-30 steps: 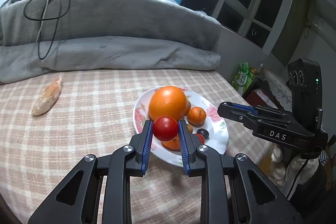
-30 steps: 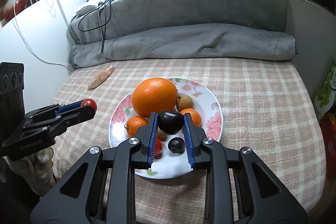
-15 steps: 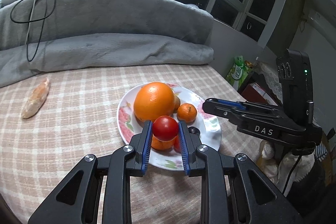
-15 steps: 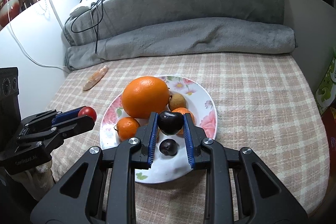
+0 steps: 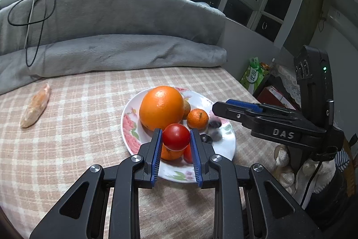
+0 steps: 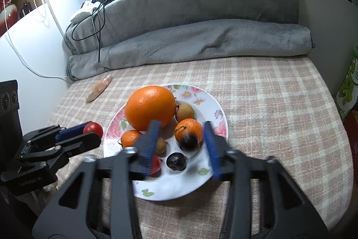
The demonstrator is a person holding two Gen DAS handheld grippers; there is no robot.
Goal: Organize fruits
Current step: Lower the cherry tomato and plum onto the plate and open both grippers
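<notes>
A flowered white plate (image 5: 128, 124) (image 6: 179, 193) on the checked cloth holds a big orange (image 5: 161, 108) (image 6: 150, 108), two mandarins (image 6: 188, 129), a brown fruit (image 6: 184, 112), a small tomato (image 6: 156, 164) and a dark plum (image 6: 176, 161). My left gripper (image 5: 175, 134) (image 6: 90, 130) is shut on a red tomato (image 5: 176, 137) (image 6: 94, 128) over the plate's near left rim. My right gripper (image 6: 181, 127) hovers above the plate, its jaws opening and blurred. Between them a second dark plum (image 6: 189, 142) is loose and blurred, touching neither pad.
A pale wrapped roll (image 5: 35, 109) (image 6: 99, 91) lies on the cloth to the left. Rolled grey blankets (image 5: 111, 55) (image 6: 201, 41) bound the far side. A green carton (image 5: 254, 75) stands past the right edge. Cables hang over the blanket at far left.
The right jaws have spread apart and the dark plum they gripped has dropped free toward the plate. The left gripper still grips the red tomato in about the same place.
</notes>
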